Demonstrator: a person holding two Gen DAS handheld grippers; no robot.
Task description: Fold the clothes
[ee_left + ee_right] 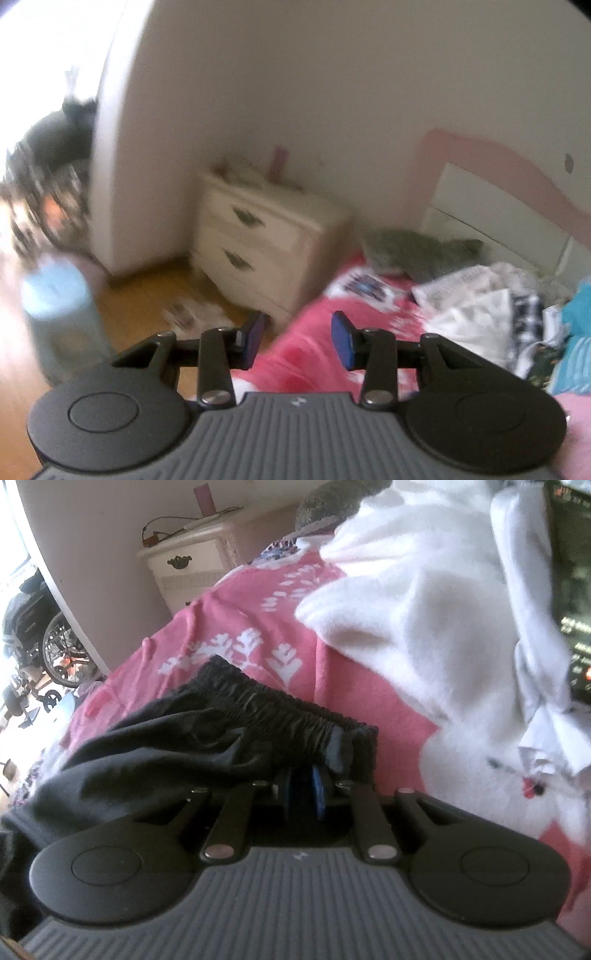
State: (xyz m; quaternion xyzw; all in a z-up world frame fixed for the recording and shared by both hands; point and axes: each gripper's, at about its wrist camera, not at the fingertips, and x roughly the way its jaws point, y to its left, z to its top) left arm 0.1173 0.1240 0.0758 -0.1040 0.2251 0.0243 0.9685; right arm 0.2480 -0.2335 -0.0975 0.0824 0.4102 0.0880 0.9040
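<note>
A pink bedspread with white leaf prints (236,627) covers a bed and serves as the landmark here. To its left stands a cream two-drawer bedside cabinet (258,236) on a wooden floor. The left gripper (298,341) hovers above the bedspread's left edge, its blue-padded fingers (341,339) spread wide and holding nothing. On the bedspread's near part lies a black garment with a gathered elastic waistband (266,701), bunched and creased, not flat. The right gripper (306,790) has its fingers pinched together on that waistband's right end. Further right on the bedspread, a white fleecy garment (424,590) and a jumbled heap of mixed white, teal and dark clothes (509,317) lie loose. Judging from this, the black garment is being handled, with the heap left to fold; no finished stack is visible.
</note>
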